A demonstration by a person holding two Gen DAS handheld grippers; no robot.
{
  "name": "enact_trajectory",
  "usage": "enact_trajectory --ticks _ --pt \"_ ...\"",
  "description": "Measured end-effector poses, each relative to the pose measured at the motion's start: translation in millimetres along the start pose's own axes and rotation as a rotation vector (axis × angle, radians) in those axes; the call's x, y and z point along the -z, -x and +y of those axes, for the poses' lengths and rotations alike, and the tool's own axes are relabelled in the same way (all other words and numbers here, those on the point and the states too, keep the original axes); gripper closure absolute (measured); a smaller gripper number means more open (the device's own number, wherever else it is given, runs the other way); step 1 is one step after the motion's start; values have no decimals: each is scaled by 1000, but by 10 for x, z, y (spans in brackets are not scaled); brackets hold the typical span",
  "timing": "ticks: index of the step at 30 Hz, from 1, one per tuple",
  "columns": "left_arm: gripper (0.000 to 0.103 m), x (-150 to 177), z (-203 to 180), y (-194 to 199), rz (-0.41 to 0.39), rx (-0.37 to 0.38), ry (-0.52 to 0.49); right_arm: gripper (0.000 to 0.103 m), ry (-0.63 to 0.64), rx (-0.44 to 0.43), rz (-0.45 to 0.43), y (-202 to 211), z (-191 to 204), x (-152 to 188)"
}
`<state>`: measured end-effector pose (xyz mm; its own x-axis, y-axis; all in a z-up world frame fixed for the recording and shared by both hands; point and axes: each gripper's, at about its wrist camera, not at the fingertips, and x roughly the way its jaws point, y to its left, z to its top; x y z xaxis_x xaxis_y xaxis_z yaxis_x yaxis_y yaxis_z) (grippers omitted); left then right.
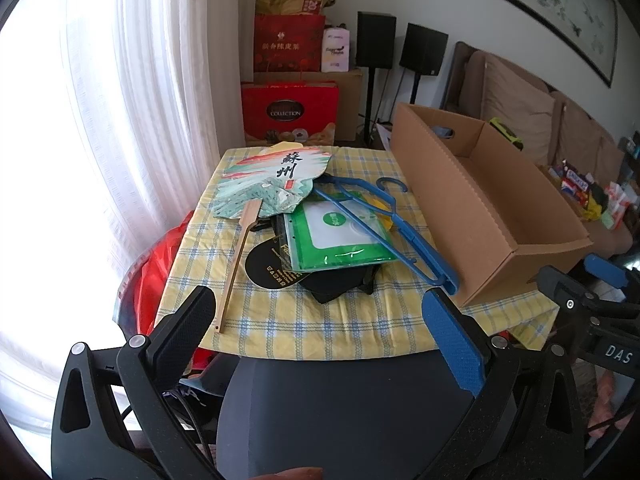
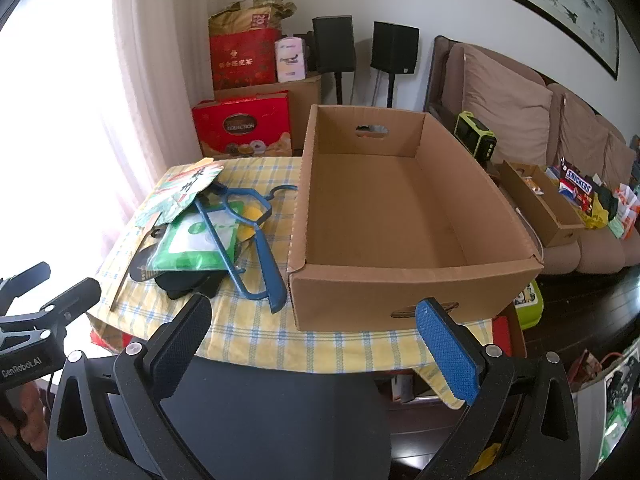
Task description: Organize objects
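Both tongs, left tongs (image 1: 320,312) and right tongs (image 2: 316,320), gape wide, holding nothing. Blue hanger (image 1: 384,224) tops the pile just left of the empty cardboard box (image 2: 384,216) on the table (image 1: 304,320); looks light, stiff, slick, so grab its straight bar

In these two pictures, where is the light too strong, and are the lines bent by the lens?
Left wrist view: the window behind the curtain is blown out white, and the painting frame bows. Right wrist view: the same glare sits at the left, the box edges curve, and the corners are black.
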<state>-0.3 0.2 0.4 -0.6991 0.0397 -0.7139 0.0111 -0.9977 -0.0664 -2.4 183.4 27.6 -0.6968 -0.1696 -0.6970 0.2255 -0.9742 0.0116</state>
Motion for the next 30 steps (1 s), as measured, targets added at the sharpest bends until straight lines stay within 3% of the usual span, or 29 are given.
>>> enact_trajectory --ticks 30 --pt "0 -7 69 -151 20 -15 -8 0 14 -25 21 -135 27 4"
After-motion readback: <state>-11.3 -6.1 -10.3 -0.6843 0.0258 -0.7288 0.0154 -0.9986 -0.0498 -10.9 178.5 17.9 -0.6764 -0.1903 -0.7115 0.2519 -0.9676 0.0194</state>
